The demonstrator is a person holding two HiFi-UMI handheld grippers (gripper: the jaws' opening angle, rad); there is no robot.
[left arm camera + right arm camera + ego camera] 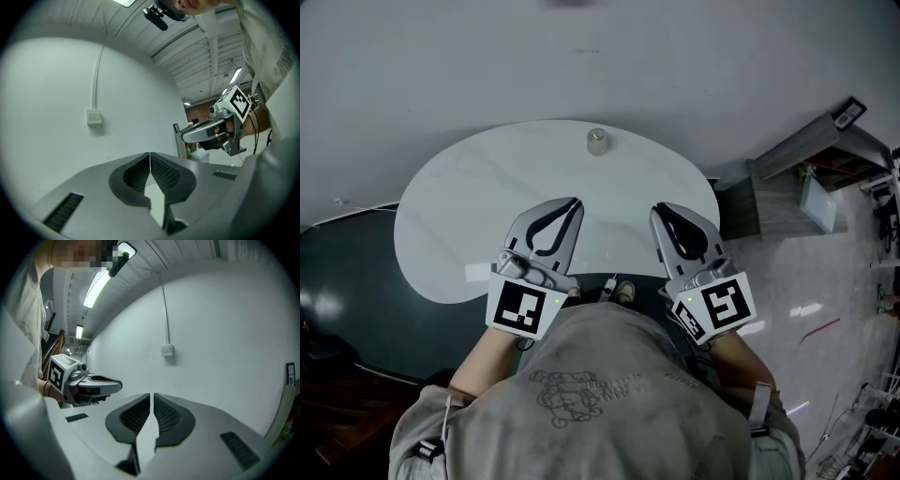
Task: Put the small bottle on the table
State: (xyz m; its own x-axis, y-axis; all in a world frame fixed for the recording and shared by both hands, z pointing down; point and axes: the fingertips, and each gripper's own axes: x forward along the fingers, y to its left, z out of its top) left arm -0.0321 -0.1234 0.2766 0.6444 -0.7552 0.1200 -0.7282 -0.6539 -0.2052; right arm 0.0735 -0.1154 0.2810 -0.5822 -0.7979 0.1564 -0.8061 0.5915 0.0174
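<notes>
white tabletop [459,216]: rounded and glossy, with a dark floor to its left and a lighter marbled floor to its right.
small bottle [598,141]: stood on the tabletop at the far edge, about midway along it. it was pale and stubby and seemed upright, though it showed too small in the head view to be sure of its cap.
left gripper [575,202]: was held over the near half of the tabletop, left of the middle, tips pointing toward the far edge and well apart from the bottle. in the left gripper view its dark ribbed pads [164,174] met at the tips, clenched on nothing.
right gripper [660,212]: was held over the near half of the tabletop, right of the middle, beside the left gripper but not touching it, and equally well apart from the bottle. in the right gripper view its pads [168,416] stood pressed nearly tip to tip with only a sliver of light between, clenched and empty.
marker cubes: one sat at the rear of each gripper, close to the near edge of the tabletop, left [525,307] and right [724,305].
wall: plain pale grey, carrying a small switch box [94,116] with a conduit running up from it.
person: wore a grey shirt [600,403] and had bare forearms behind the grippers.
cabinet [787,183]: grey, on the floor just past the right edge of the tabletop.
</notes>
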